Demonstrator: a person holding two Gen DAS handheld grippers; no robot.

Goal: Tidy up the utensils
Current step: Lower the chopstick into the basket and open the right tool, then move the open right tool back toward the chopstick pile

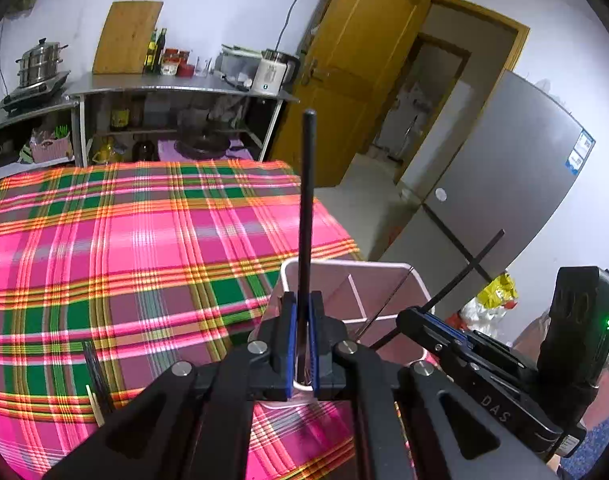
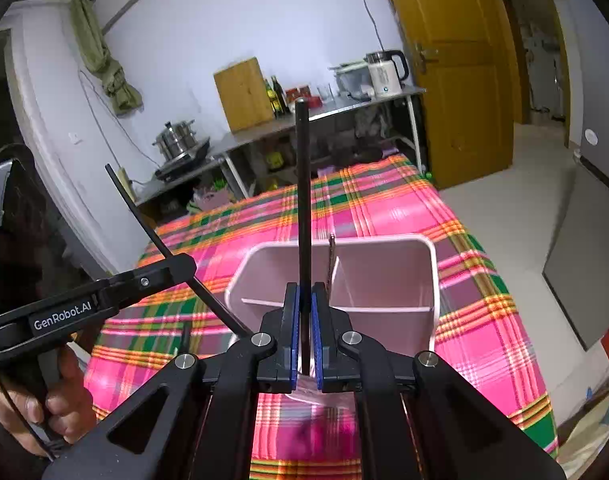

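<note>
Each tool grips one black chopstick: the left tool (image 1: pixel 302 344) holds its chopstick (image 1: pixel 305 216) and the right tool (image 2: pixel 305 336) its own (image 2: pixel 303 208), above the pink holder (image 2: pixel 432 280). Crossing sticks could collide, or miss a compartment and drop onto the surface (image 1: pixel 144 240).

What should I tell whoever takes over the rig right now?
Left gripper: shut on a black chopstick, held over the white divided holder.
Right gripper: shut on another black chopstick, also above the holder.
Done: one utensil already stands in the holder.
Left: drop both chopsticks in, then collect the chopsticks lying on the plaid cloth.
</note>
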